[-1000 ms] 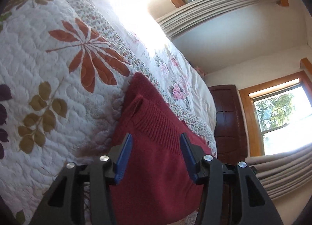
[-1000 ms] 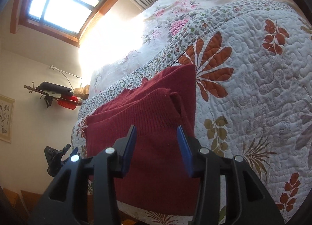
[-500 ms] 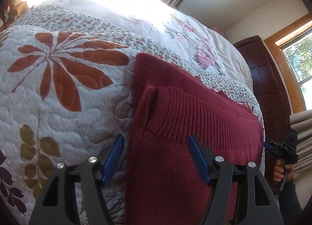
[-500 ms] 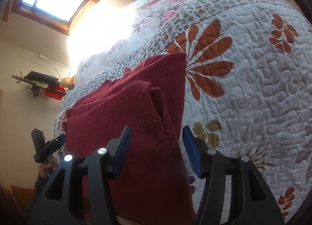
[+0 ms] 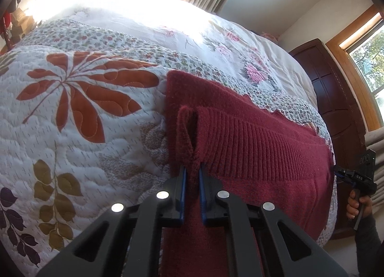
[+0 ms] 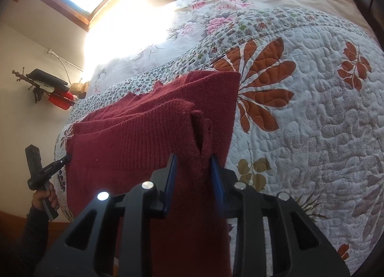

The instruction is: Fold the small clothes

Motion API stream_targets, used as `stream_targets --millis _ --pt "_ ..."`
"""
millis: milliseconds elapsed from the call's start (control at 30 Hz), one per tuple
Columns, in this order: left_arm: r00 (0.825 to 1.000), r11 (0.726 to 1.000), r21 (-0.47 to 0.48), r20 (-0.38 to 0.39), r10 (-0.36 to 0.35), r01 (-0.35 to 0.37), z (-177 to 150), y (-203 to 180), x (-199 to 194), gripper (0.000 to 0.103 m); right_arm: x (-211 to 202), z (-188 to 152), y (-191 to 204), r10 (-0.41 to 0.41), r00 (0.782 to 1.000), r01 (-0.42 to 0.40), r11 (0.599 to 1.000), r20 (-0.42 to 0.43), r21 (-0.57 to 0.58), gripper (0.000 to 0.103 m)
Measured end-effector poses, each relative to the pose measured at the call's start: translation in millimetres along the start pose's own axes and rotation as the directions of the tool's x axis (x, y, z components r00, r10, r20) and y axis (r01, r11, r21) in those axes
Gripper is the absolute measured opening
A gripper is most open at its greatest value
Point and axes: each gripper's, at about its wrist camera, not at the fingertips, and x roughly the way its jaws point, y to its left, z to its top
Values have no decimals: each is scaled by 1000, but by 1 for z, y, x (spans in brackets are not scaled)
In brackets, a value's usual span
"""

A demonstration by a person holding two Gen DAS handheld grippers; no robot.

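Left wrist view: the left gripper (image 5: 192, 176), wide apart half a second ago, now pinches the near left corner of the red sweater (image 5: 252, 147). The right gripper (image 6: 194, 169), narrower than before, straddles the opposite corner; contact unclear. The sweater lies left-to-right at the quilt's (image 5: 79, 118) near edge, open bedding beyond.

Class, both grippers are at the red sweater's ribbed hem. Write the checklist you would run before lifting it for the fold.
1. Left gripper pinching a hem corner of the sweater: ok, shut tight on the knit.
2. Right gripper holding firmly: cannot tell; fabric fills a wider gap.
3. Grippers at opposite corners: ok.
4. Quilt kept out of the left pinch: ok.
5. Sweater body lying flat: ok.
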Motion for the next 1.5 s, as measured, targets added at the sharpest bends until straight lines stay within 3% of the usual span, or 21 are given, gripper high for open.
stream_targets --millis 167,233,467,633,833,1000,1367,1500 --pt "1000 1000 6 26 -5 5 -2 2 2 8 7 3 -8 -4 1000 4 1000 -8 22 23" --pt "999 1000 7 43 -7 7 -3 2 -1 8 4 3 -6 -34 999 34 999 7 10 9" --pt "985 996 21 153 79 -83 -9 -15 -30 6 -24 -3 16 -82 994 85 996 71 -31 8" --pt "969 992 36 224 108 -119 -7 -30 -51 6 -51 -2 29 -74 987 80 996 146 -34 7" --pt "948 994 54 310 76 -98 19 -43 -86 6 -79 17 45 -47 975 61 996 216 -58 7" --pt "939 994 72 340 51 -80 55 -46 -89 6 -80 51 49 -34 968 52 997 250 -65 7" --pt "953 994 94 301 27 -58 133 -45 -50 6 -43 118 42 -65 967 78 996 248 -45 6" --pt "979 996 70 199 32 -47 147 -36 -16 6 -21 135 27 -76 977 79 997 201 -9 6"
